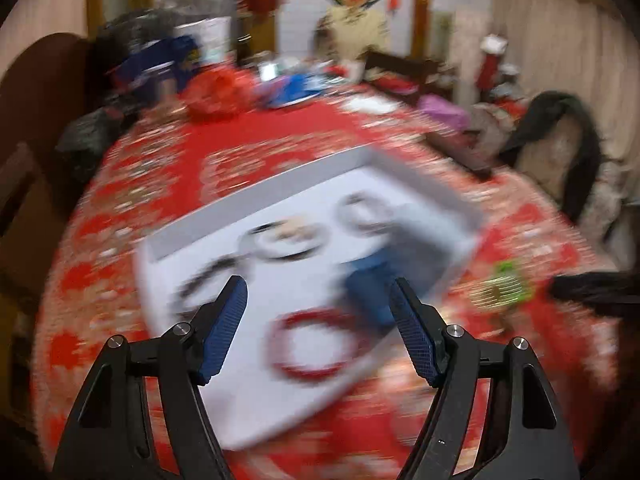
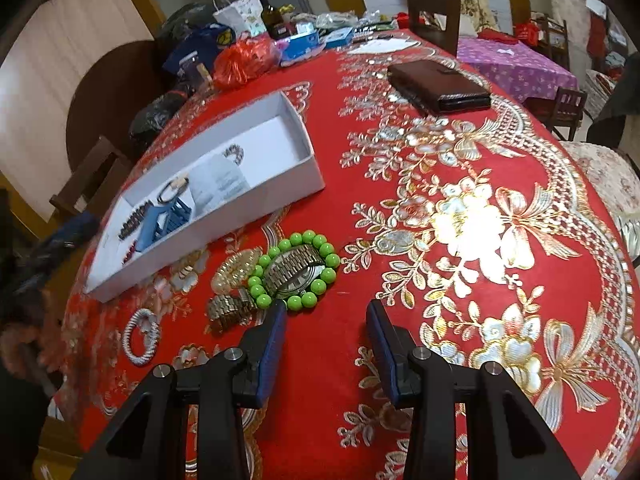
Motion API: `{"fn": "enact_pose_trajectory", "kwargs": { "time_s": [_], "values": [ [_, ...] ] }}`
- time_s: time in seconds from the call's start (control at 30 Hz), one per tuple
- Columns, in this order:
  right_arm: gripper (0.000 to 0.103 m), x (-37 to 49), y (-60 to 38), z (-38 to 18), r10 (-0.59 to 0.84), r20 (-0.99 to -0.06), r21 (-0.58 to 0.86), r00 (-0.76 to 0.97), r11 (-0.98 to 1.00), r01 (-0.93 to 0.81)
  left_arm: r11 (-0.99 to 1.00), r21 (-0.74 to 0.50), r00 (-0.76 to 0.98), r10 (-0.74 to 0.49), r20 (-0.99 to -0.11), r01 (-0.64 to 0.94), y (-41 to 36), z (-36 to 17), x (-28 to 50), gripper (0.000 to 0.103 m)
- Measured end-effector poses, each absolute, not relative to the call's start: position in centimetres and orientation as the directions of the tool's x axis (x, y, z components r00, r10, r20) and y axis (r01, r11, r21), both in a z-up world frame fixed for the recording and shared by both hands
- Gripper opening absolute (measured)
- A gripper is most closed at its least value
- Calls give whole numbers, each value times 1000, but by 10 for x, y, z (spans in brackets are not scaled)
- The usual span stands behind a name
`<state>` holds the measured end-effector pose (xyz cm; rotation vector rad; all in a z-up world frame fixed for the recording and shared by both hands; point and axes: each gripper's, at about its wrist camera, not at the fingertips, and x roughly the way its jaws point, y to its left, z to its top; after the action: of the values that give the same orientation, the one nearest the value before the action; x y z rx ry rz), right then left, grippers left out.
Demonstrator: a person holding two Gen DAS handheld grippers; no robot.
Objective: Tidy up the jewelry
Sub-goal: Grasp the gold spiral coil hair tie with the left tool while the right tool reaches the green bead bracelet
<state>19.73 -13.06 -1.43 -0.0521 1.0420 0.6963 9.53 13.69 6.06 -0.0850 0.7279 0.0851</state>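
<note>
The right tool (image 2: 326, 314) is held wide open over the red table (image 2: 420, 240), with nothing between its fingers. Bare cloth is seen ahead of it. Just past its left finger, a green bead bracelet (image 2: 294, 270) is laid around a metal watch (image 2: 296, 270). Farther on, a white box (image 2: 224, 216) is set. The left tool (image 1: 318, 292) is held open above that box, where a red bracelet (image 1: 314, 342) is seen, blurred.

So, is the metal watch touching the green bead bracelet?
Touching. In the right wrist view the metal watch lies inside the ring of the green bead bracelet, its band resting over the beads at the upper left.
</note>
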Motion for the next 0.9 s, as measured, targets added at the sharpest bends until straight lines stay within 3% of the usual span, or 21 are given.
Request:
{"fn": "enact_pose_trajectory", "kwargs": {
  "time_s": [0.1,0.17,0.23,0.37,0.47,0.67,0.7,0.77,0.9],
  "values": [
    [40,200,-129,-16,491,-810,264,320,793,-550,999,-25,710,-33,-703,22,83,53,112,71],
    [40,201,-131,-17,497,-807,272,320,793,-546,996,-61,657,-85,-749,60,60,34,130,40],
    [40,200,-132,-17,499,-805,274,321,793,-544,992,-125,595,-122,-794,36,52,18,147,30],
    [40,200,-132,-16,503,-802,277,323,792,-545,986,-156,578,-95,-810,-56,49,7,163,30],
    [41,199,-133,-16,507,-800,280,321,789,-547,987,-154,557,-105,-824,-43,40,3,175,30],
    [41,197,-132,-15,502,-803,274,321,789,-549,999,-21,545,-35,-838,31,22,-1,171,30],
    [41,196,-132,-14,501,-804,270,321,788,-553,999,-13,546,-28,-837,31,24,-1,166,27],
    [41,194,-130,-14,515,-801,280,307,774,-568,999,-22,550,-31,-834,23,33,-2,156,9],
    [41,186,-119,-10,562,-775,292,288,724,-625,995,-89,548,-56,-835,-33,53,-2,133,8]
  ]
}}
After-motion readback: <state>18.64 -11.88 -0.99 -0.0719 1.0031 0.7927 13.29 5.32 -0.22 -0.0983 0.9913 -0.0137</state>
